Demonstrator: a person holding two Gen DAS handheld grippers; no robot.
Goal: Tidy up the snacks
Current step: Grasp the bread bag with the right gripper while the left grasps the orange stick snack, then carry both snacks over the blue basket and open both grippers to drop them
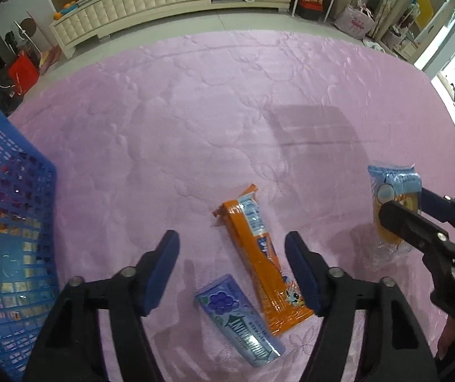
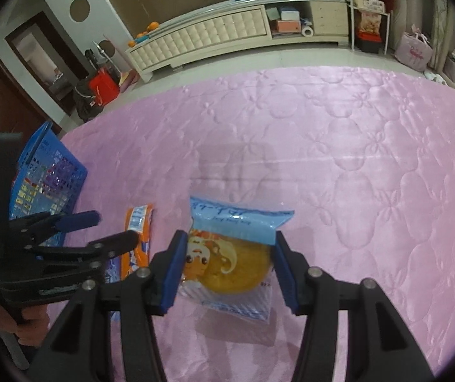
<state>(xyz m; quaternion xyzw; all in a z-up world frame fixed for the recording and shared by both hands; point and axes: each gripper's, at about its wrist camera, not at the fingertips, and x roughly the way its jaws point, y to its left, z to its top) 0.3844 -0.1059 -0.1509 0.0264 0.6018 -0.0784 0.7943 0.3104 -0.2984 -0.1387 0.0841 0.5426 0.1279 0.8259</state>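
The left gripper (image 1: 232,270) hangs steeply over the pink quilted bed (image 1: 227,111), its jaws spread with nothing pinched. Between them lie two snacks: a long orange wrapper (image 1: 256,264) slanting up the quilt, its lower end close against the right-hand blue pad, and a purple grape-printed packet (image 1: 240,321) just beside it, nearer the camera, the two touching or almost so.

To the right, the right gripper (image 2: 227,267) has its jaws pinching a blue-topped cake packet (image 2: 230,254) from both sides; a round yellow cake shows through the clear film. The packet seems lifted slightly off the quilt, with a shadow under it.

A blue plastic basket (image 1: 11,222) sits at the left edge of the bed, close beside the left gripper, with colourful packets showing through its mesh wall.

Beyond the snacks the quilt runs open and bare to its far rounded edge. Past that edge comes pale floor, then a long cream cabinet (image 2: 214,31) against the wall.
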